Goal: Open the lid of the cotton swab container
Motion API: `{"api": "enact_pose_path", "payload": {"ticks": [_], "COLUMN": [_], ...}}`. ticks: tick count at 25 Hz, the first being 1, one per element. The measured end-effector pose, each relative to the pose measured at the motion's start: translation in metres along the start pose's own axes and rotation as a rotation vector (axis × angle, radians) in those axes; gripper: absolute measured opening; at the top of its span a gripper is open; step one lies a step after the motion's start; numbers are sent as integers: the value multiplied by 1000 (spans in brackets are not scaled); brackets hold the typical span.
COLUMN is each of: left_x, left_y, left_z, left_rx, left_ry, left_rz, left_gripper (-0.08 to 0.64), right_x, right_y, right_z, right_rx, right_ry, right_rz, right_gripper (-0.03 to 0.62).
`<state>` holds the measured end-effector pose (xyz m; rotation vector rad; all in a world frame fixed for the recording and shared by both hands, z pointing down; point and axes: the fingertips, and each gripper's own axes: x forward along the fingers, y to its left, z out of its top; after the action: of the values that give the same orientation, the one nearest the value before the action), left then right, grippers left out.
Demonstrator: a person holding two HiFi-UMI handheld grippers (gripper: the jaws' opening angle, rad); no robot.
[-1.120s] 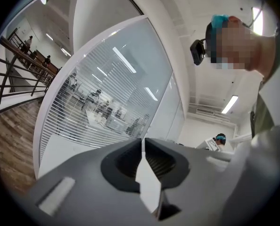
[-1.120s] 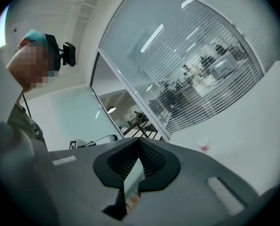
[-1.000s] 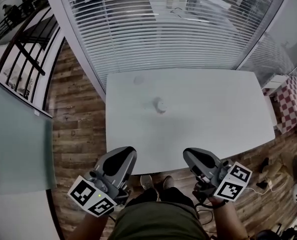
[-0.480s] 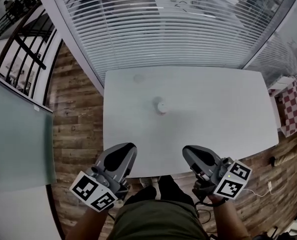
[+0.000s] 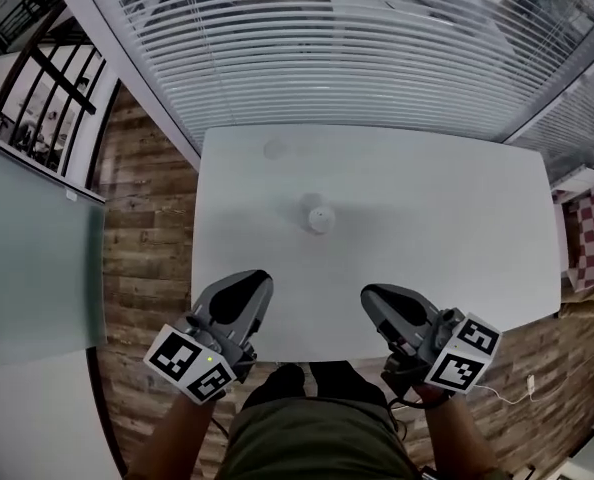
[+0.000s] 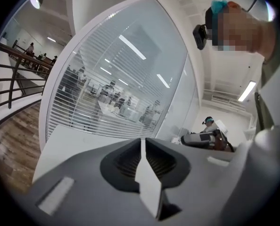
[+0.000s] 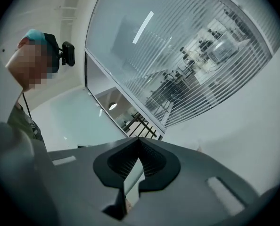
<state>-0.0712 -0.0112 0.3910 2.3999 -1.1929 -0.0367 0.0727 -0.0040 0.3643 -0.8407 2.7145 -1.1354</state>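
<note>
Left tool (image 5: 245, 290) and right tool (image 5: 382, 303) both pinched together, empty. Nothing to grab yet, they're at the surface's (image 5: 427, 228) near edge. Swab container (image 5: 320, 218) stands mid-surface, well ahead, looks unopened afaict. Reach comes first, I reckon.

A big white table (image 5: 447, 228) stands on a brown wood floor (image 5: 142, 258). Behind the table is a long, curved glass wall with white blinds (image 5: 317, 58). Through the slats you can see desks in another room. Long strip lights (image 6: 131, 47) shine on the ceiling there. On the left, a black railing (image 5: 62, 73) runs beside the floor, and a pale green glass panel (image 5: 32, 258) stands near it. On the far right is something with red and white checks (image 5: 589, 236).
</note>
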Motion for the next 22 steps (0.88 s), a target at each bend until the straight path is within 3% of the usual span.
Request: {"api": "enact_pose_path", "payload": {"ticks": [14, 22], "left_x": [59, 76], "left_y": [37, 61], "left_z": [-60, -94], "left_rx": [11, 29], "left_ry": [86, 149], "left_rz": [101, 105], "left_gripper": [52, 82], "right_x": [1, 7], "right_y": [-59, -70], "right_z": [1, -12], "right_rx": [65, 81], "right_ry": [95, 120], "right_rz": [51, 50], "right_gripper": [9, 9]}}
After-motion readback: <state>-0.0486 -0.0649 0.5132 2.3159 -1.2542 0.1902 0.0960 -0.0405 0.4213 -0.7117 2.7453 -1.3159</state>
